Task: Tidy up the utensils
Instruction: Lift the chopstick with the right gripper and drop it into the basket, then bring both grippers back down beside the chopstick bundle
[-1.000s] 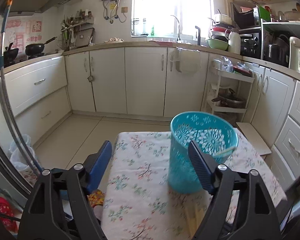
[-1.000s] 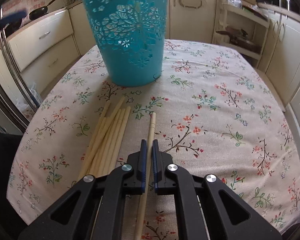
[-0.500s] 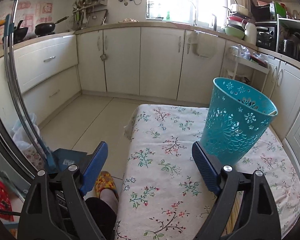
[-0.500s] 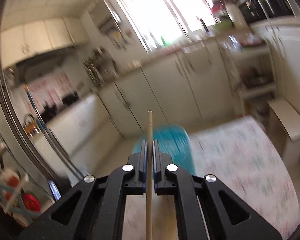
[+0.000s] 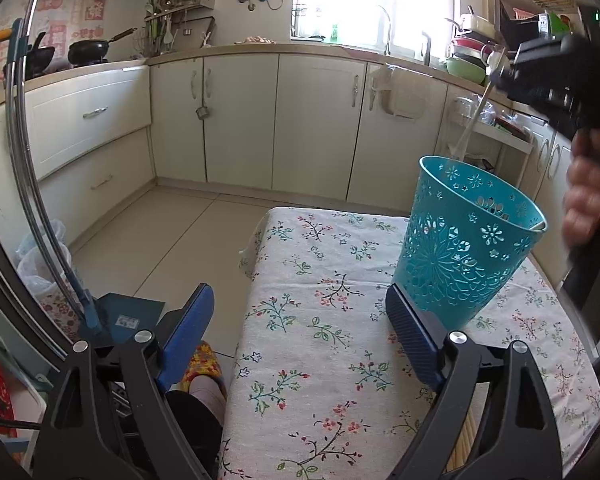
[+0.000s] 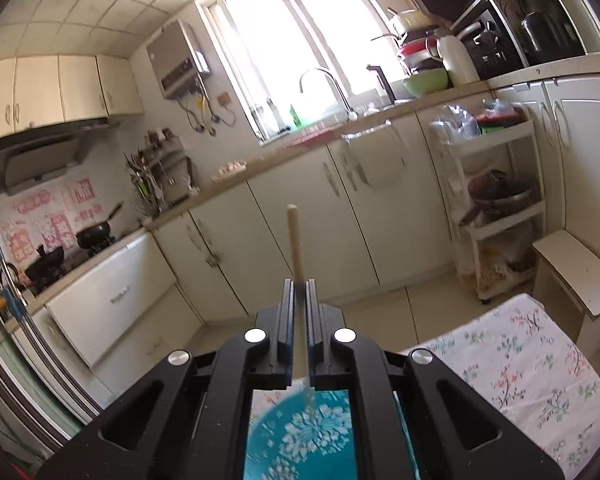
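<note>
A teal perforated basket stands on the floral tablecloth. My right gripper is shut on a wooden chopstick, held upright above the basket, whose inside shows below the jaws. In the left wrist view the right gripper is at the upper right with the blurred chopstick slanting down toward the basket rim. My left gripper is open and empty, low over the table's near left side, its right finger by the basket's base. Another chopstick end leans on the basket rim.
More chopsticks lie on the cloth at the near right, mostly hidden by my left gripper. Kitchen cabinets line the far wall. A white rack and a stool stand at the right. A foot in a slipper is below the table's left edge.
My right gripper lifted the chopstick off the cloth and now holds it upright over the basket. My left gripper drew back and to the left.
</note>
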